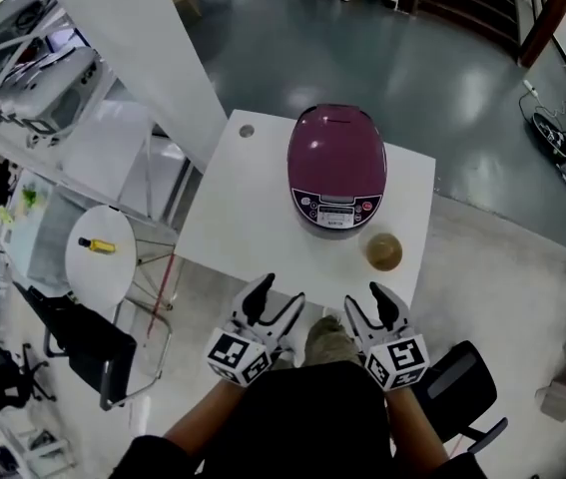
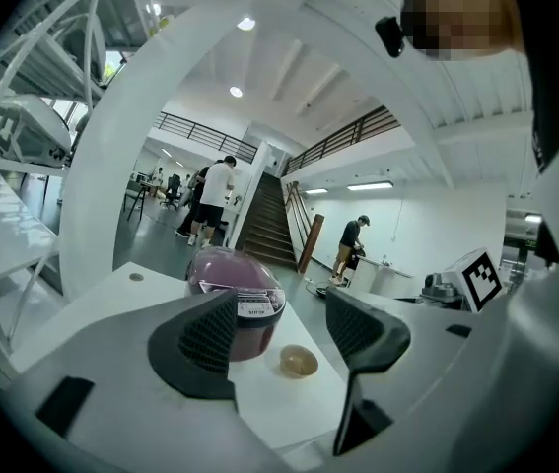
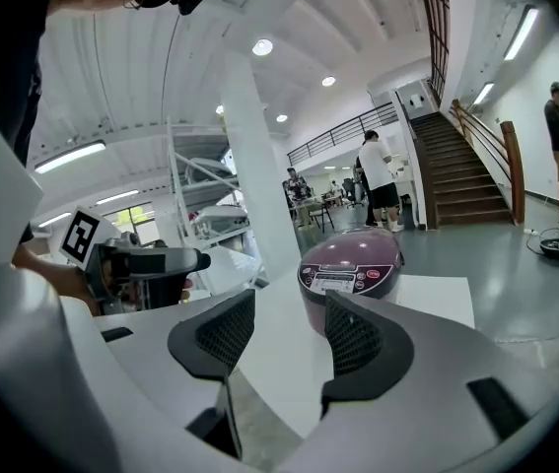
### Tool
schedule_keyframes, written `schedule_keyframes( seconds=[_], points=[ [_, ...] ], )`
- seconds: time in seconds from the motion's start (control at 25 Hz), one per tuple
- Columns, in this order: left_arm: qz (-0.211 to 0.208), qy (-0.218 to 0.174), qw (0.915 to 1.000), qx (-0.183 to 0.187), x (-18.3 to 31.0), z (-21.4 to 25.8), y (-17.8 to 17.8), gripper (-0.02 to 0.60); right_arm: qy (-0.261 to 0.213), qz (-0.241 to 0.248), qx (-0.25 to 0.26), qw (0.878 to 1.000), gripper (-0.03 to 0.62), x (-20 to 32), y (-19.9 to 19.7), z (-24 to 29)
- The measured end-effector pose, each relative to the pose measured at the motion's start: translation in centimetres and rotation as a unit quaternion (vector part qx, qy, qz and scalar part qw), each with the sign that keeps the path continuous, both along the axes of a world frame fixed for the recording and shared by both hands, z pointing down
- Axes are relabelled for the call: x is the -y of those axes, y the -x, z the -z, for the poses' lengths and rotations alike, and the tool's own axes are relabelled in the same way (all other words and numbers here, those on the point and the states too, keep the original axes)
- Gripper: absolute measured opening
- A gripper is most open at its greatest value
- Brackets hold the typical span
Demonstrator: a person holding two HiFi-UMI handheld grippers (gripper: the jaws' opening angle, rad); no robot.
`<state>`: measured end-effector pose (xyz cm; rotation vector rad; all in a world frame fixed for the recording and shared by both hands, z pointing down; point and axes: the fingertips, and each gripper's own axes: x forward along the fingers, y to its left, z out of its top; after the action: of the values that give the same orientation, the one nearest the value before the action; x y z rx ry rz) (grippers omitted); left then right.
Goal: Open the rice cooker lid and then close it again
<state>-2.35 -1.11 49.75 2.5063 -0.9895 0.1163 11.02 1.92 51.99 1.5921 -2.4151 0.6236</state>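
Purple domed rice cooker (image 1: 336, 168) sits far-centre on white table (image 1: 233, 218), lid shut. My left gripper (image 1: 280, 293) and right gripper (image 1: 364, 297) both gape empty, near side. Glossy lid looks slippery; I'd take its near edge.

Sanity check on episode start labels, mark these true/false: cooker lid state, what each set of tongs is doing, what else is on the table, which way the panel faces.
1. The lid of the rice cooker is shut. True.
2. The left tongs grip the lid. False: they are open and empty, at the near edge of the table, apart from the cooker.
3. A small bowl stands on the table by the cooker's front, on the person's right. True.
4. The right tongs are shut. False: they are open with nothing between them.
5. The control panel faces away from the person. False: it faces the person.
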Motion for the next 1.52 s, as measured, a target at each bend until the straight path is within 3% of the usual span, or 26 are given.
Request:
schedule_keyframes(
  seconds=[0.52,0.72,0.88,1.24,1.52],
  points=[
    [0.059,0.015,0.998,0.015,6.7,-0.6,-2.1,0.259,0.001,0.101,-0.008,0.995,0.193,12.4,-0.9,-0.2],
    [0.09,0.021,0.9957,0.008,8.4,-1.3,-1.5,0.259,0.029,0.144,-0.025,0.989,0.195,15.5,0.2,-2.2],
    [0.104,0.034,0.994,0.005,9.2,-2.0,-0.6,0.259,0.053,0.146,-0.021,0.988,0.195,17.0,0.7,-3.8],
    [0.045,0.054,0.9974,-0.016,12.5,-3.3,-0.1,0.259,0.095,0.128,-0.047,0.986,0.195,19.0,1.5,-6.3],
    [0.033,0.062,0.9971,-0.03,13.9,-3.8,0.5,0.259,0.11,0.102,-0.046,0.988,0.195,19.3,1.5,-7.1]
  ],
)
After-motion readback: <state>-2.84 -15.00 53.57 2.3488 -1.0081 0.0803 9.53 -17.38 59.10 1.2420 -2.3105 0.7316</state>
